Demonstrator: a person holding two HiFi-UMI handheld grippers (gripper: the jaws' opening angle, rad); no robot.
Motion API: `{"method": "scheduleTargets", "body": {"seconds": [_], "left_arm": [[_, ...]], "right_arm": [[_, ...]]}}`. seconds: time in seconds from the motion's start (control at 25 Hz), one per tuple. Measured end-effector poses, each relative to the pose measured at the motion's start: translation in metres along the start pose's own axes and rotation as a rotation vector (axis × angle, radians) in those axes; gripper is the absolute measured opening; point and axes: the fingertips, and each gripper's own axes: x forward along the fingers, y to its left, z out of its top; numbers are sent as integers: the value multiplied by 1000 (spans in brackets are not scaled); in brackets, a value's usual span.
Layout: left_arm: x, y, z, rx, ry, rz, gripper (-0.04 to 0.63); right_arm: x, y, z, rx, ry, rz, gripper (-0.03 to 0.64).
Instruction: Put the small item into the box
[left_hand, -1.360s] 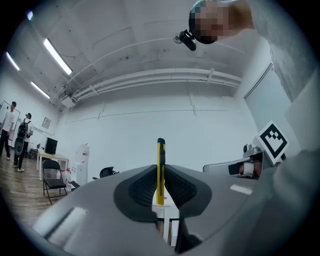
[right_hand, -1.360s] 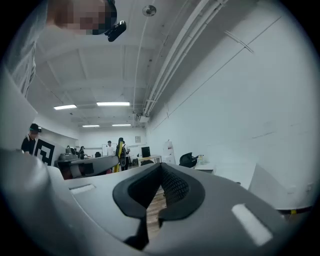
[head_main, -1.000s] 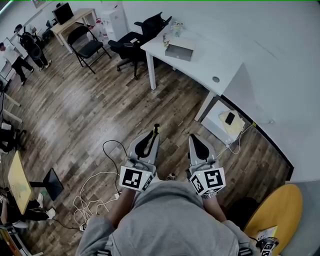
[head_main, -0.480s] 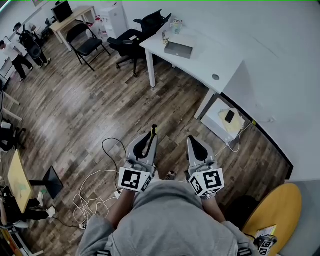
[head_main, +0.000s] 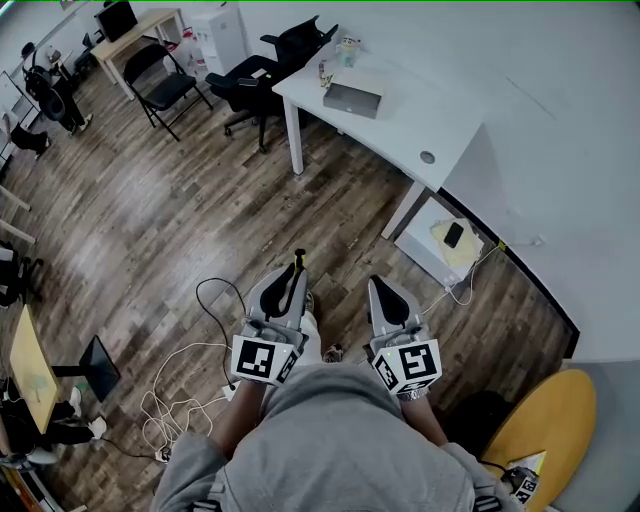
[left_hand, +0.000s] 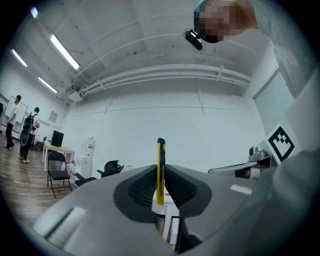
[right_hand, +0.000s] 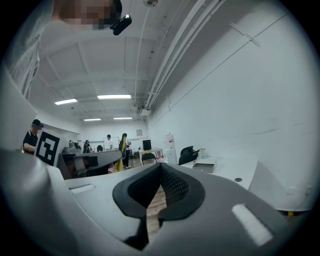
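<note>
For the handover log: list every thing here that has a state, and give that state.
left gripper: shut on the knife.
knife: clamped, one end sticking out ahead.
right gripper: shut, empty.
box: on the table; open or closed unclear.
folding chair: unfolded, nobody on it.
</note>
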Motion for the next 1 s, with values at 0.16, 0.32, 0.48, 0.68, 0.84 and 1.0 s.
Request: {"method": "scheduleTargets", "body": {"seconds": [0.16,0.32,0.48,0.68,0.84,1.0], "left_arm": [[25,8,-6,-23,7,-23,48],[50,20,-10,-32,20,-36,48],[77,38,-12,-54,27,-30,48],[110,56,-19,-56,44,-42,48],[138,71,-20,-62,49,-53,48],[161,90,-18,-55,47,-69,48]], "right_arm": [[14,-20,0,-1,21,-38,15],[33,-35,3,14,26,-51,15],[58,-50,8,25,32,-68,15],[91,-64,8,33,48,-73,17],[122,-76,11,51,51,-82,15],[151,-81,13,57,57,-87,17]]}}
